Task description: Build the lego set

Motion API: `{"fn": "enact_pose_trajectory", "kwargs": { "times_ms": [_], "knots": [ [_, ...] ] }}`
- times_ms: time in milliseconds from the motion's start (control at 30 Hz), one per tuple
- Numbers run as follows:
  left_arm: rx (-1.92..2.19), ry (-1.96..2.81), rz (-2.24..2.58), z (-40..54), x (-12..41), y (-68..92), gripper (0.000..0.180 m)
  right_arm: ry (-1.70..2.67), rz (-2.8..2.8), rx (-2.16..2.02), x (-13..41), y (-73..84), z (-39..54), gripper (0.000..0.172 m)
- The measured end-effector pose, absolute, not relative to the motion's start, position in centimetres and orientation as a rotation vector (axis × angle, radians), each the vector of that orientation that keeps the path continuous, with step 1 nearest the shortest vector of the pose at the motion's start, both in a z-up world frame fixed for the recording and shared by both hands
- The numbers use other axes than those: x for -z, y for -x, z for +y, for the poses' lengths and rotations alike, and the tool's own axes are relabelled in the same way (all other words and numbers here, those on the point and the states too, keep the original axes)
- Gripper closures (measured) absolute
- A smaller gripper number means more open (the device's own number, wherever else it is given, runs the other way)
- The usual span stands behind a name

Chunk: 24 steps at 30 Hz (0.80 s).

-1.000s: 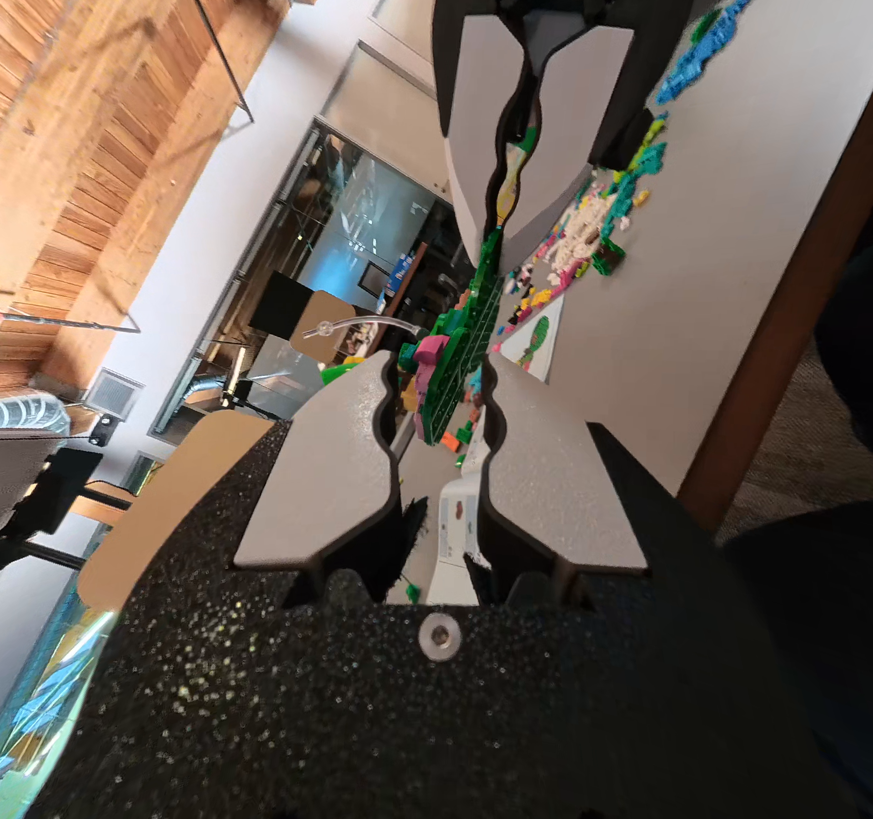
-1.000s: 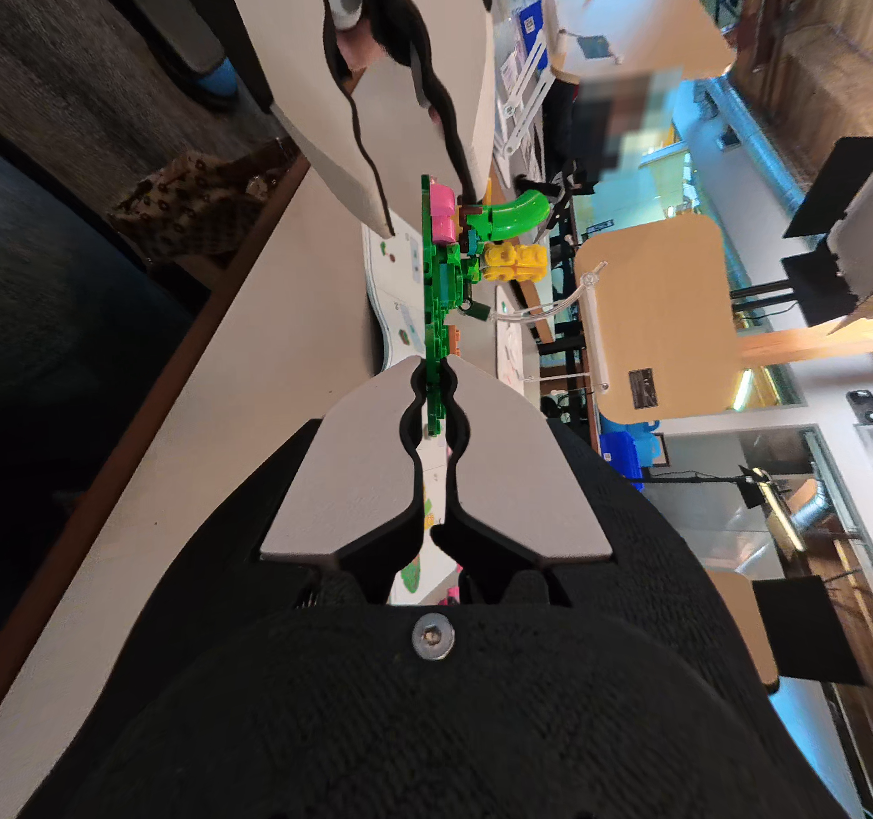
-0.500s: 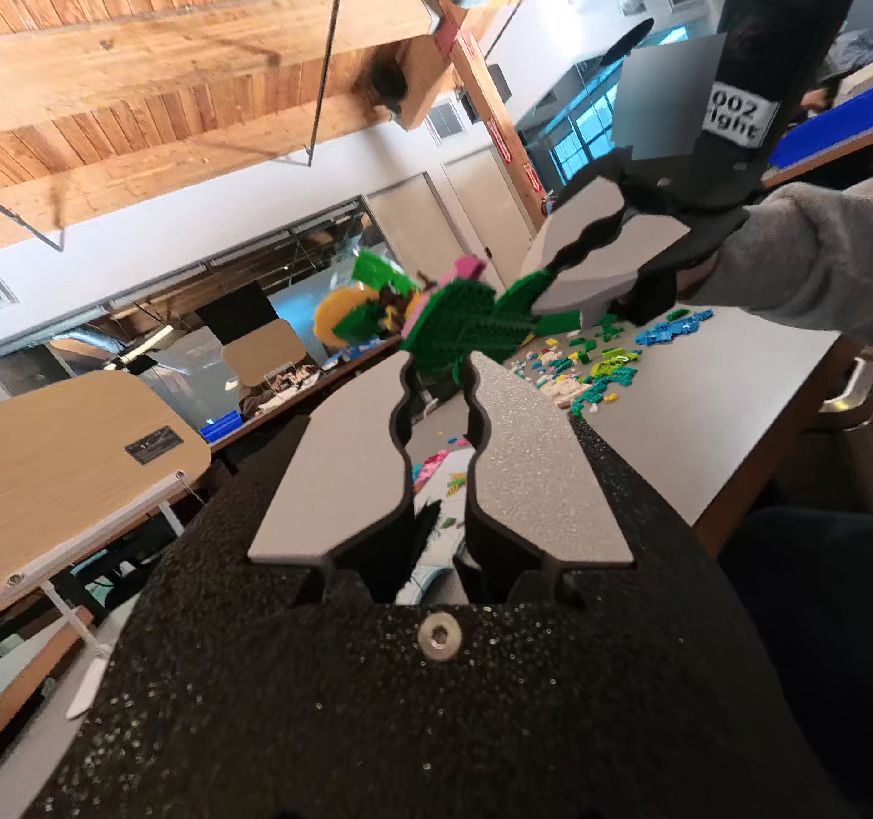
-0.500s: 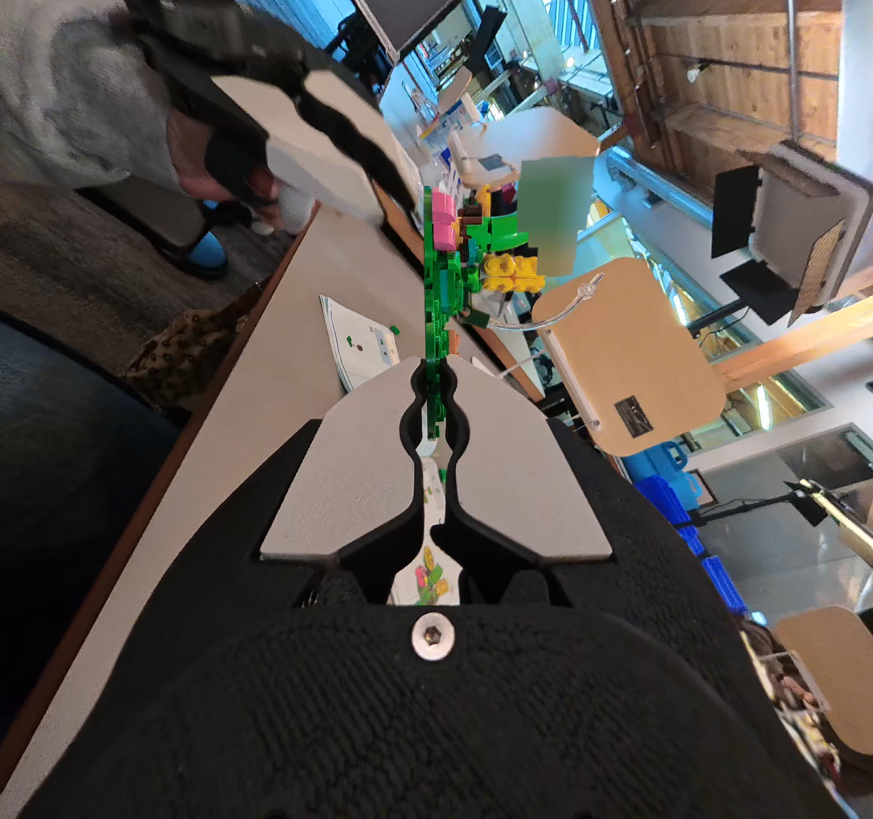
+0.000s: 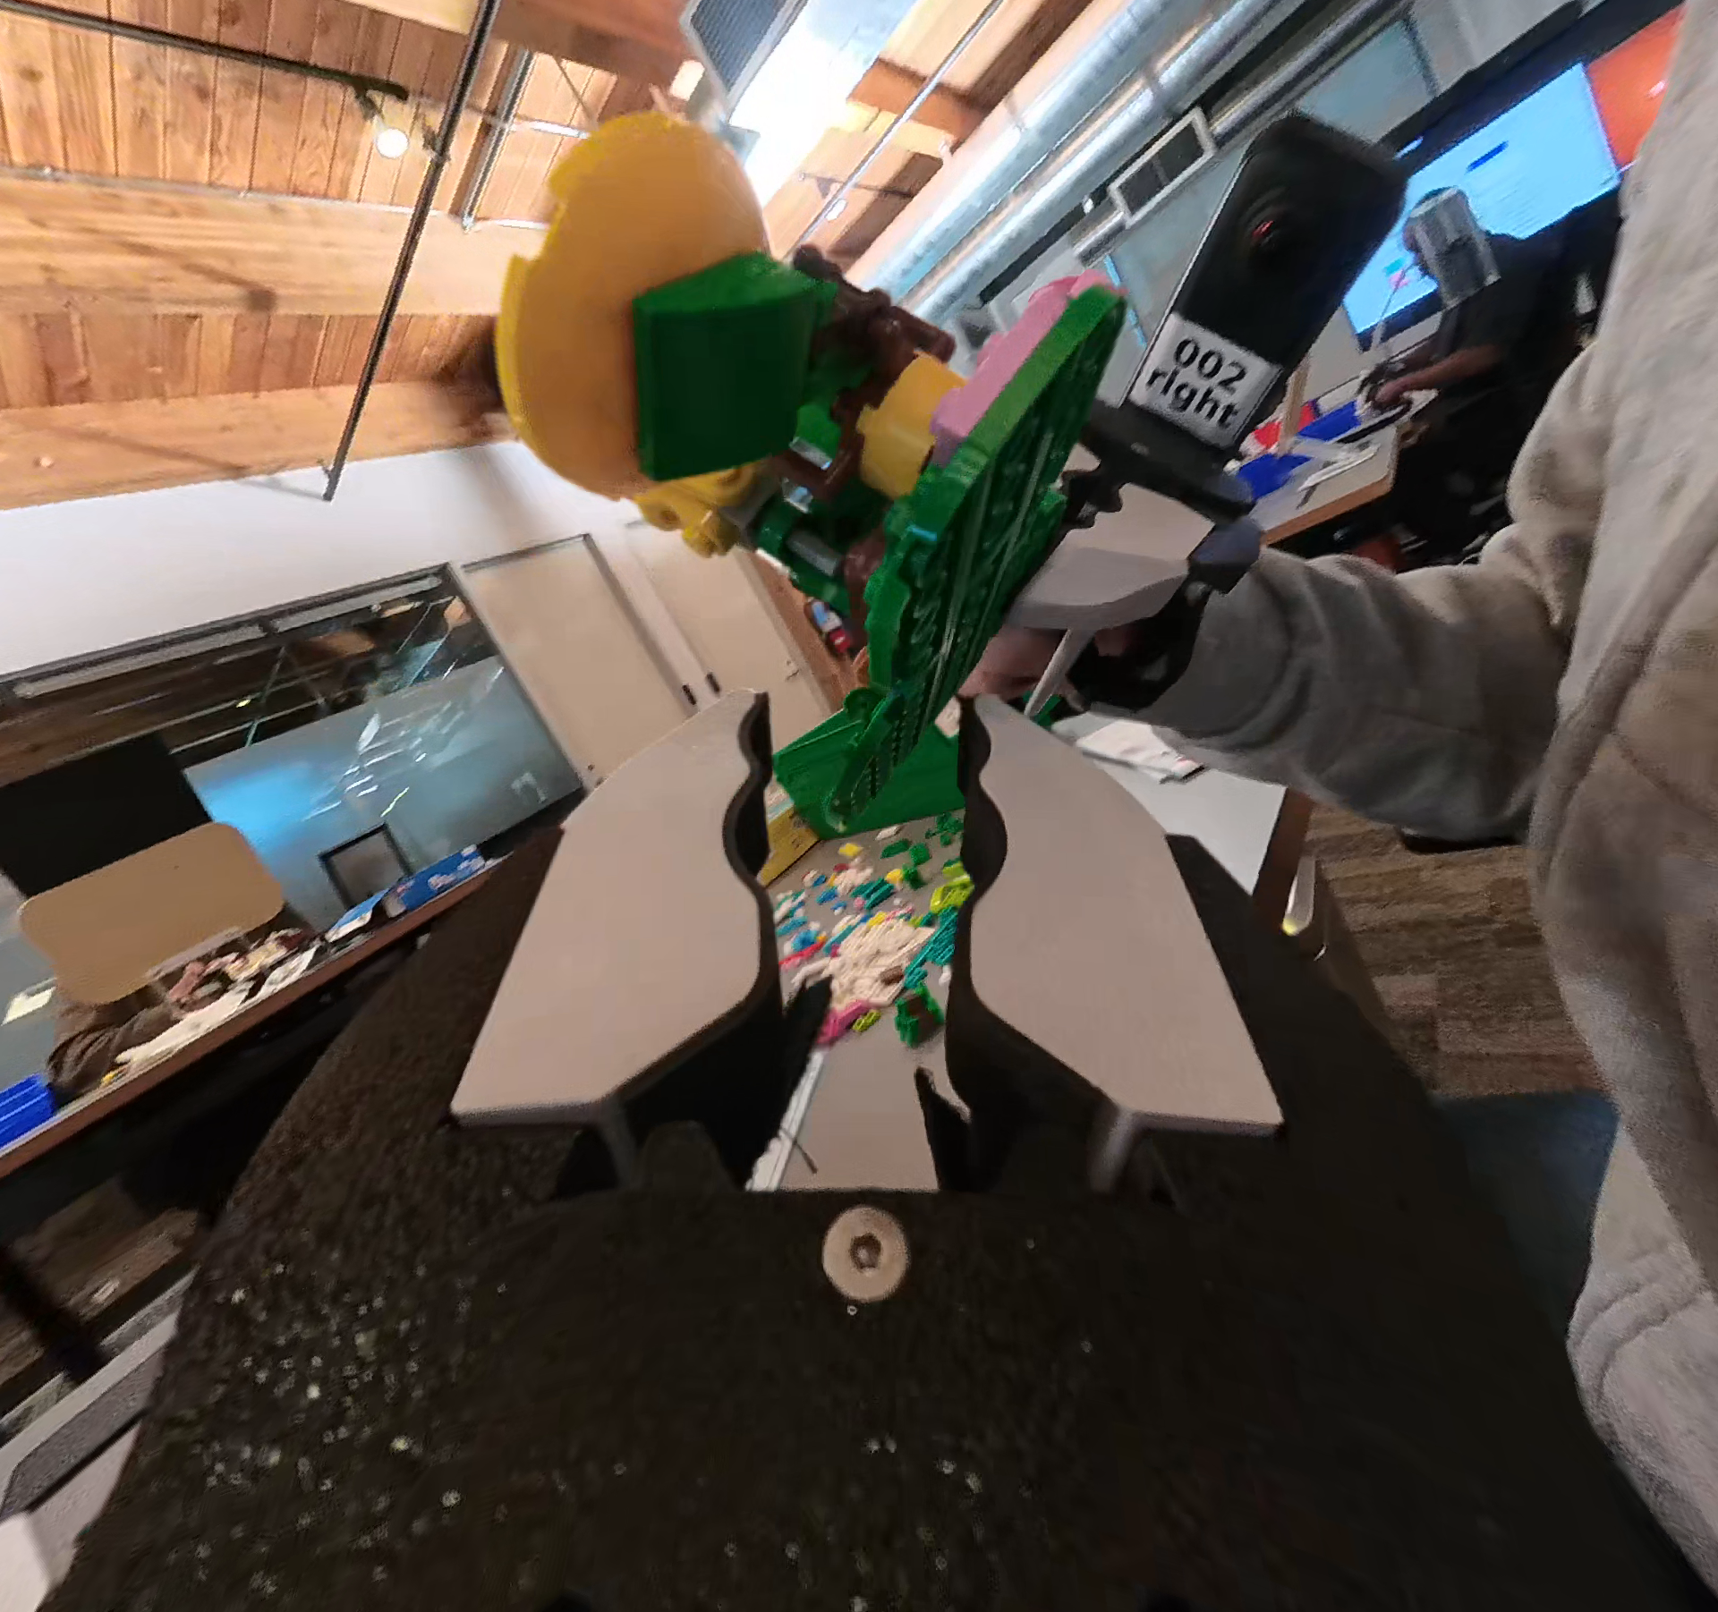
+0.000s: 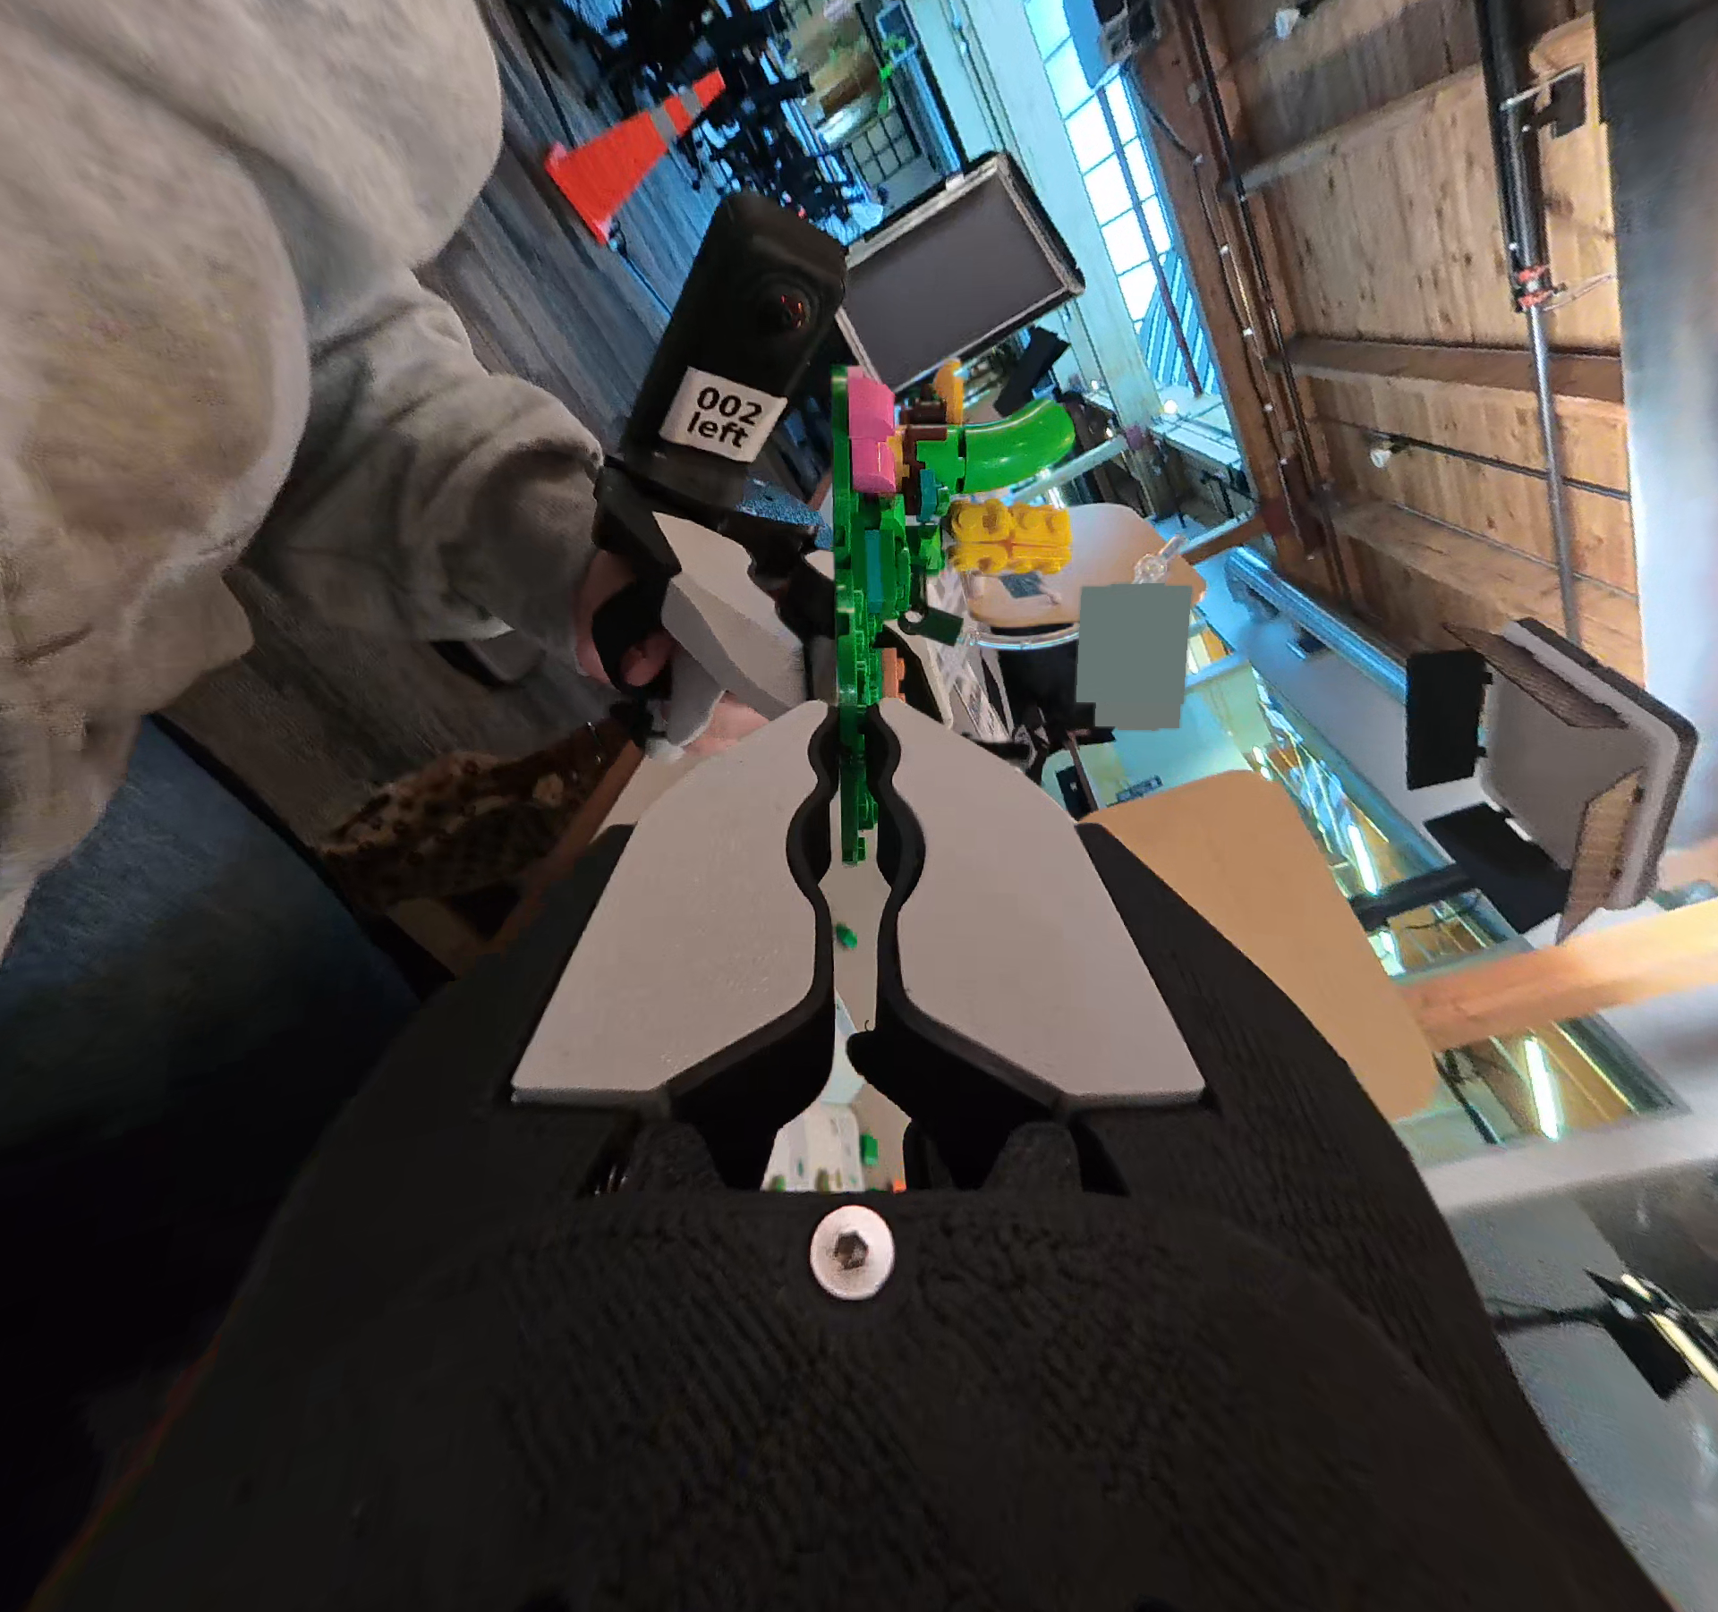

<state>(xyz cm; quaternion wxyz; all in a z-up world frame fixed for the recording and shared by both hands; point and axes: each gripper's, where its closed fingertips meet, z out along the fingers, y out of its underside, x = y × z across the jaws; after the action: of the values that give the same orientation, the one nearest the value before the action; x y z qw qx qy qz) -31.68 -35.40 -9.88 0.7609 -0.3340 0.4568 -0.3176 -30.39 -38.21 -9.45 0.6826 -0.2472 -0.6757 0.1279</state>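
Two grippers: your right gripper (image 6: 851,731) clamps the green studded brick baseplate (image 6: 860,601) edge-on, model pointing to 12 o'clock; your left gripper (image 5: 865,722) has wide, empty jaws alongside.

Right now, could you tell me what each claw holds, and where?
The right claw pinches the green brick baseplate by its near edge. The left claw stands open, holding nothing.
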Motion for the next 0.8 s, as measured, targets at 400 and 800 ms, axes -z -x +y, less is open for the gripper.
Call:
{"fn": "enact_pose_trajectory", "kwargs": {
  "times_ms": [400, 800],
  "knots": [
    [0.666, 0.659, 1.065, -36.5, 9.5, 31.1, 0.163, 0.565, -1.515, -0.377, 9.2, 30.2, -38.6, 0.169],
    [0.376, 0.74, 1.107, -34.6, 9.8, 31.3, 0.165, 0.743, -1.528, -0.2, 9.8, 29.8, -36.1, 0.147]
  ]
}}
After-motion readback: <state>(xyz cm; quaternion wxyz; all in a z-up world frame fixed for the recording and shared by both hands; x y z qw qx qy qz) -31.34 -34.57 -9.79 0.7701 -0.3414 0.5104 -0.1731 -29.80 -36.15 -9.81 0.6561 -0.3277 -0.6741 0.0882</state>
